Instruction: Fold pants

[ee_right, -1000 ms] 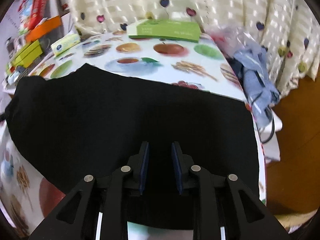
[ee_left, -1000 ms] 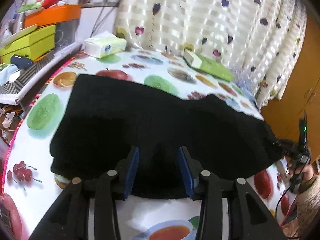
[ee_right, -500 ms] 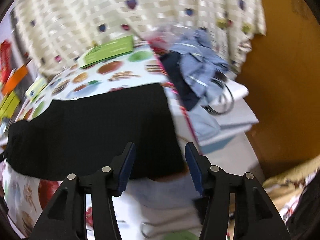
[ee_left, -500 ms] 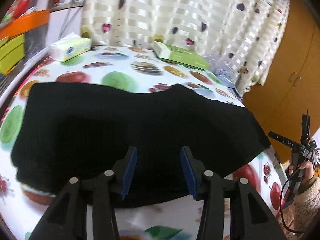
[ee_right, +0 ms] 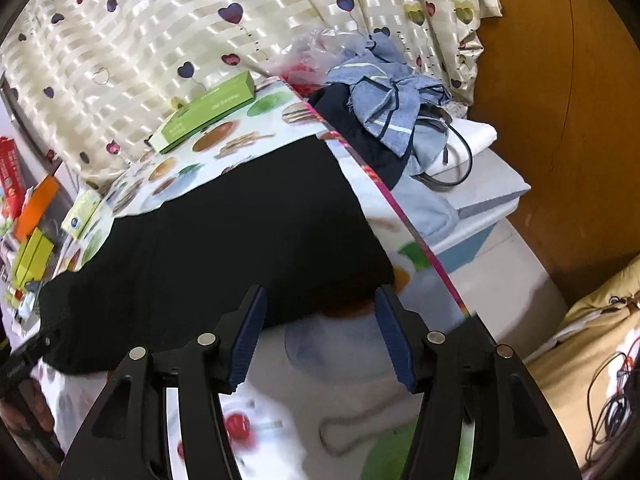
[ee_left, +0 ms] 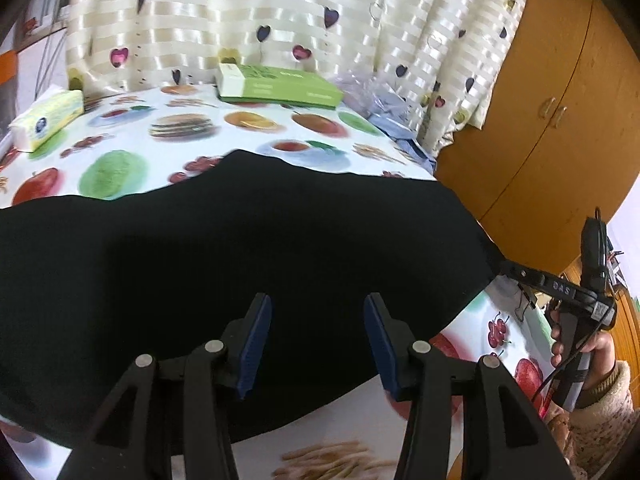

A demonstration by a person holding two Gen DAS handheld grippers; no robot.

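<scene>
The black pants [ee_left: 240, 248] lie flat and folded on the fruit-print tablecloth [ee_left: 160, 128]. In the left wrist view my left gripper [ee_left: 318, 304] hovers over their near right part, open, its blue pads apart with only cloth beneath them. In the right wrist view my right gripper [ee_right: 320, 296] hangs at the near right corner of the pants [ee_right: 240, 232]. Its jaws are opening, nothing is pinched between them, and the cloth edge lies just past the fingertips. A person's hand [ee_left: 592, 352] holding that gripper shows at the left view's right edge.
A green box [ee_left: 280, 88] and a tissue pack [ee_left: 44, 120] sit at the table's far side by the heart-print curtain [ee_left: 280, 8]. Blue clothes [ee_right: 392, 100] are piled on white boxes beyond the right table edge. A wooden cupboard [ee_left: 540, 120] stands on the right.
My right gripper's jaws, narrow over the pants a second ago, have spread wide, and it has rolled and moved to the pants' right edge. My left gripper slid right along the pants.
</scene>
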